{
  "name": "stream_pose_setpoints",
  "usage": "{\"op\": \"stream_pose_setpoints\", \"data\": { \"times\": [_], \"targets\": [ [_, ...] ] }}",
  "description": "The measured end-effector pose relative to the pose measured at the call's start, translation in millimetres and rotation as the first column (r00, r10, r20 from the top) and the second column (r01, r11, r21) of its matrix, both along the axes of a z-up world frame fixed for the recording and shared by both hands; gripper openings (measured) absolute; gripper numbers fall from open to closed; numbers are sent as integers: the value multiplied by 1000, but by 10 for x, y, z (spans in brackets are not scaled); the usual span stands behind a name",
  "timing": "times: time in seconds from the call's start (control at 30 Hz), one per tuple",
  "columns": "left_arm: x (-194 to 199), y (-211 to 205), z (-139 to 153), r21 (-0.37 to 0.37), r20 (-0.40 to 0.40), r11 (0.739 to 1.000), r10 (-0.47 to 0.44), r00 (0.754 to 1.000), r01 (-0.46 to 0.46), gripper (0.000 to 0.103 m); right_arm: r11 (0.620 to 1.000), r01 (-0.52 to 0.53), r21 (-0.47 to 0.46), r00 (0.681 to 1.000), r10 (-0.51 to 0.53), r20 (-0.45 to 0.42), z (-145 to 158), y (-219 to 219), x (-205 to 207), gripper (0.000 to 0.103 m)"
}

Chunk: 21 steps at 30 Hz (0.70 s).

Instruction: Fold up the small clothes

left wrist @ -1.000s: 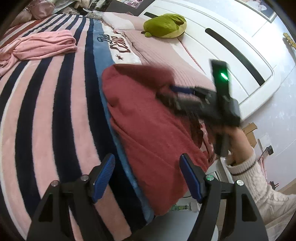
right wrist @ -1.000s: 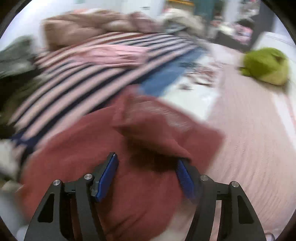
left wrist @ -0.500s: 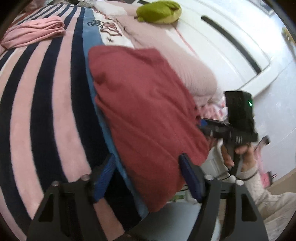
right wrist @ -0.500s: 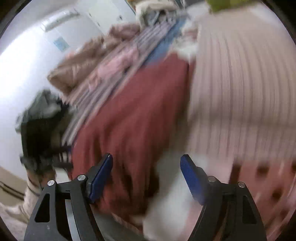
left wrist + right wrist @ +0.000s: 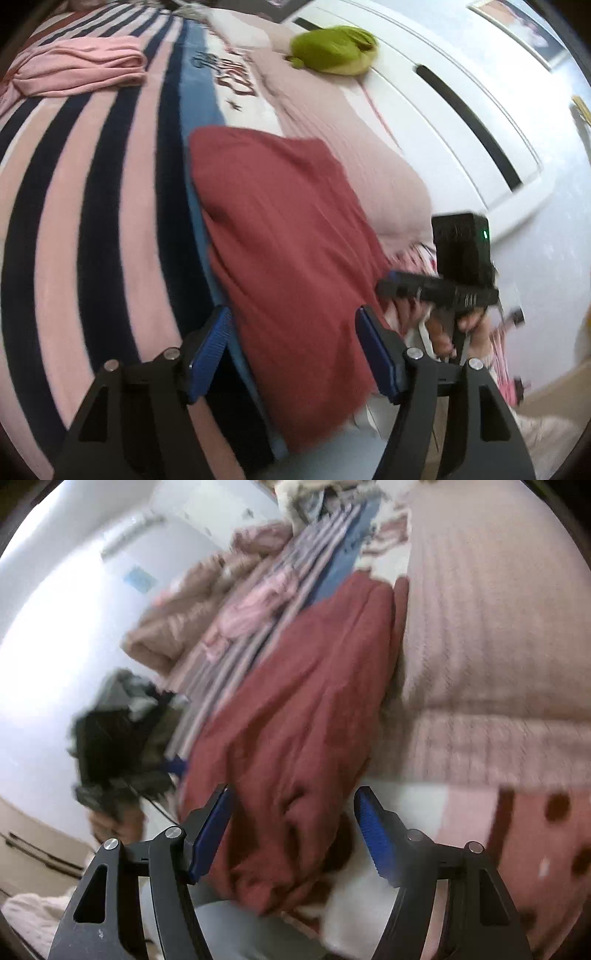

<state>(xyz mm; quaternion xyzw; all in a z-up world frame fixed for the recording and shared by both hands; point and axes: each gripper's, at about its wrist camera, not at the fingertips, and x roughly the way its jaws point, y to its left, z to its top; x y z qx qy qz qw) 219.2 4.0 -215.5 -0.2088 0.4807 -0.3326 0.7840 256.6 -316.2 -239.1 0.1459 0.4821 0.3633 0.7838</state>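
A dark red garment (image 5: 291,258), soft and matte, lies folded into a long rough rectangle on the bed, its near end draping over the bed's edge. It rests between a plush blanket (image 5: 85,206) with pink and navy stripes and a ribbed pale pink cover (image 5: 362,147). The left hand-held gripper (image 5: 293,350) hovers above the garment's near end, blue ridged pads spread, holding nothing. The right hand-held gripper (image 5: 293,830) is likewise spread and empty over the garment's wrinkled end.
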Motion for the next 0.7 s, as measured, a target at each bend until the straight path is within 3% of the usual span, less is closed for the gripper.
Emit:
{"op": "stream_pose_setpoints", "data": {
  "times": [0.03,0.07,0.2,0.3,0.47,0.6,0.7],
  "targets": [
    [76,-17,-26,4,-6,1000,17,1000,-17,64,1000,-7,27,1000,8,-29,-61,50,84,53],
    [144,-27,-59,2,-15,1000,28,999,-28,53,998,-4,57,998,7,-55,-118,82,148,43],
    [353,-136,-180,26,-40,999,32,999,-31,13,996,19,89,997,-12,-74,-202,185,283,25],
    [301,-171,-51,55,14,998,26,1000,-27,10,995,16,100,999,-13,-32,-69,214,193,20],
    [186,-50,526,79,141,995,44,989,-56,10,992,-19,125,998,11,65,390,274,90,19],
    [54,203,1226,113,254,988,76,964,-108,10,989,-79,126,981,55,183,944,610,7,19],
    [-150,477,1774,173,360,968,110,927,-182,10,982,-134,137,959,93,268,1364,979,-71,19]
  ]
}}
